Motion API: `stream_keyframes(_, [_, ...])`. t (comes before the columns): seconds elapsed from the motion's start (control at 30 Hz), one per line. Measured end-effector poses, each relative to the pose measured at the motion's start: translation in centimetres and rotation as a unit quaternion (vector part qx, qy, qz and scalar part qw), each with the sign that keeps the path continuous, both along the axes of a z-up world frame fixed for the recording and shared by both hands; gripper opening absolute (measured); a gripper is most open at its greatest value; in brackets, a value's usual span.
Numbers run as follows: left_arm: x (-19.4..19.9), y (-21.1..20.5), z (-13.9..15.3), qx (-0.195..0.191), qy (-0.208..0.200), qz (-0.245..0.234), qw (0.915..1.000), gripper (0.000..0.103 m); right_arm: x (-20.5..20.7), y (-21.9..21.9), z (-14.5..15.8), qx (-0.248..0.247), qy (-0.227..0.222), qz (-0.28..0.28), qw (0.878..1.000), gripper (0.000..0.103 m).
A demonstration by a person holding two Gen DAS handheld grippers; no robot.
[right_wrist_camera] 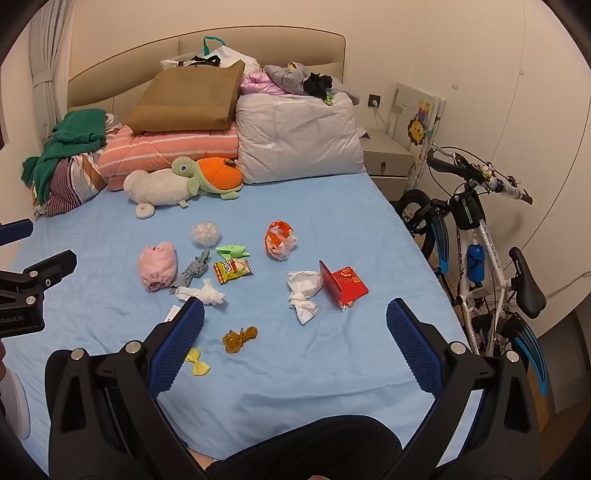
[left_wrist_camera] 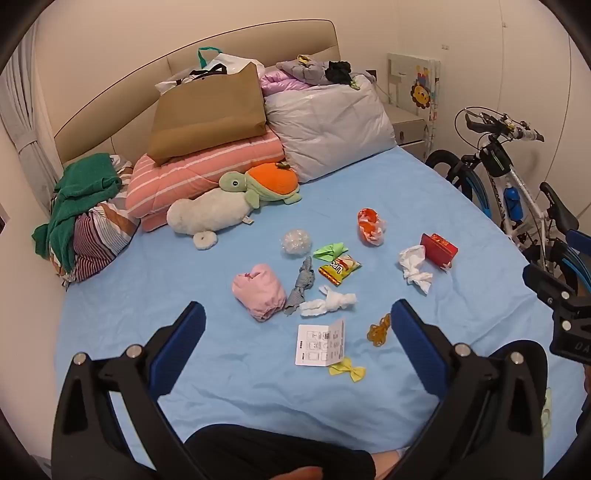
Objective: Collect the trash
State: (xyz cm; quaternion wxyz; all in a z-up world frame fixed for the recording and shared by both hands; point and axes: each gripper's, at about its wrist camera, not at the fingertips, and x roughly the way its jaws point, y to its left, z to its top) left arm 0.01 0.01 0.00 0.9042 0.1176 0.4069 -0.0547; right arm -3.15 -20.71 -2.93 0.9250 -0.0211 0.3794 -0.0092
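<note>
A bed (left_wrist_camera: 155,332) covered in a light blue sheet fills most of the room, and a curved beige padded headboard (left_wrist_camera: 110,107) is set against the cream wall (left_wrist_camera: 369,26). A pale curtain (left_wrist_camera: 22,122), tied back, is seen at the left edge. A white bedside cabinet (right_wrist_camera: 388,155) is placed in the right corner, with a wall socket (right_wrist_camera: 374,100) above it. A white and blue bicycle (right_wrist_camera: 480,251) is parked beside the bed. Even, soft light is cast throughout.

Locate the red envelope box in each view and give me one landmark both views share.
Left wrist view: the red envelope box lies right of centre on the blue sheet, beside a crumpled white tissue.
Right wrist view: it lies just right of centre, above the gap between the jaws.
Shared landmark: the white bicycle right of the bed.
</note>
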Motion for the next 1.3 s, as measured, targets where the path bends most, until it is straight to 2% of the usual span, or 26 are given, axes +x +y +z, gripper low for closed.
stream_keyframes(1.3, [-0.61,-0.38,-0.12,-0.004,-0.001,-0.001,1.0,0.101,-0.55,0.43,0.54,0.0,-0.001,0.003,1.0,0.096])
